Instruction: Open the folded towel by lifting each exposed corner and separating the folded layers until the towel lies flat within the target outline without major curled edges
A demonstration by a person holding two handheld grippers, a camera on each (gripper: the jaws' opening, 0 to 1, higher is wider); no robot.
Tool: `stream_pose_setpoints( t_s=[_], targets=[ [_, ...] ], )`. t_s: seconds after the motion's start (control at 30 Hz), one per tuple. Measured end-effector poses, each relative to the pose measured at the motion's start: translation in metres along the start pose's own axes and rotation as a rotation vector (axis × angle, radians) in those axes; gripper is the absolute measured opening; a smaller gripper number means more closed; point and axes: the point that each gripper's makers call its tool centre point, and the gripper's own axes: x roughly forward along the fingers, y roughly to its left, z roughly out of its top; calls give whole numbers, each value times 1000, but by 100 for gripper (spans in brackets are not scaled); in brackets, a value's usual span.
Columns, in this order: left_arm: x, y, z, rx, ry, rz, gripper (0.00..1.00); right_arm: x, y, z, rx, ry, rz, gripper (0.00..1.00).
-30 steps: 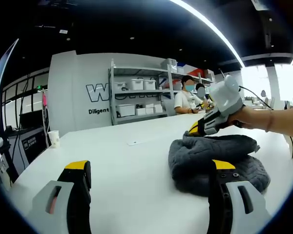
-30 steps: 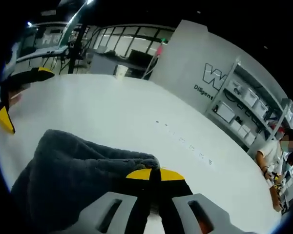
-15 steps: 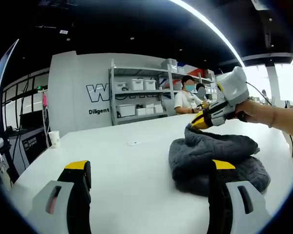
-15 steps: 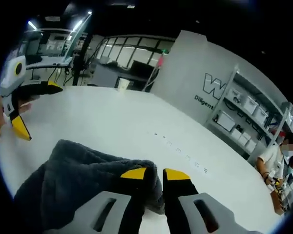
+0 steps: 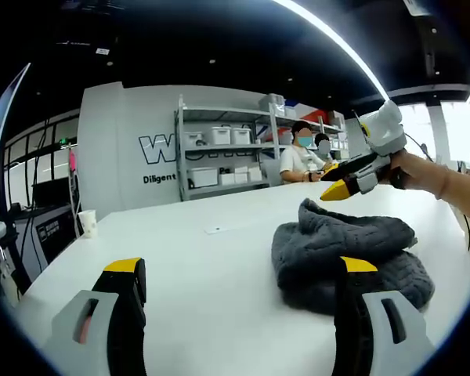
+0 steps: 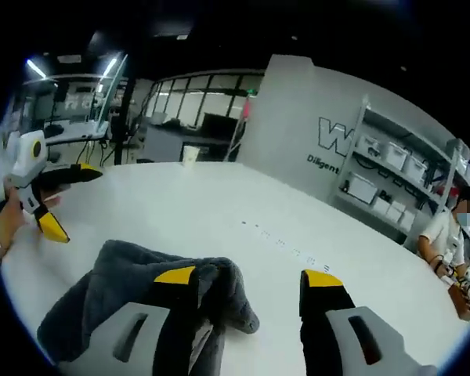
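Paper cup point(image 5: 86, 222): stands near the table's far left edge in the left gripper view, well apart from the towel.
Left gripper point(image 5: 239, 270): jaws spread wide, nothing between them; it hovers low over the near part of the table, its right jaw in front of the towel's near side. In the right gripper view it shows at the left edge point(image 6: 59, 207), yellow tips apart, held in a hand.
Table point(image 5: 204, 258): white, bare across its left and middle parts.
Label point(image 5: 213, 230): a small flat strip on the table beyond the towel, toward the far edge.
Towel point(image 5: 352, 247): dark grey, knitted, bunched in a rumpled heap on the right part of the table, its upper layer humped and folded over a flatter lower layer. In the right gripper view it point(image 6: 117, 286) lies under and left of the left jaw.
Right gripper point(image 6: 247, 278): jaws wide apart, gripping nothing; in the left gripper view it point(image 5: 341, 186) hangs above the towel's top, clear of the cloth.
Shelves point(image 5: 223, 149): against the far wall, stacked with white boxes.
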Motion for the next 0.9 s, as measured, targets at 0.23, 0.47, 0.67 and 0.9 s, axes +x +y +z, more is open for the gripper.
stream_pose_setpoints(
  t_s=[0.23, 0.47, 0.67, 0.9],
  targets=[
    [0, 1, 0, -1, -1, 0, 100, -19, -10, 1, 70, -42, 9, 74],
    [-2, 1, 4, -9, -18, -3, 100, -39, -19, 8, 112, -117, 20, 97],
    [-1, 0, 2, -11, -13, -3, 100, -61, -15, 5, 129, -132, 39, 99],
    [1, -3, -1, 6, 2, -9, 100, -91, -2, 0, 133, -177, 63, 99]
  ],
)
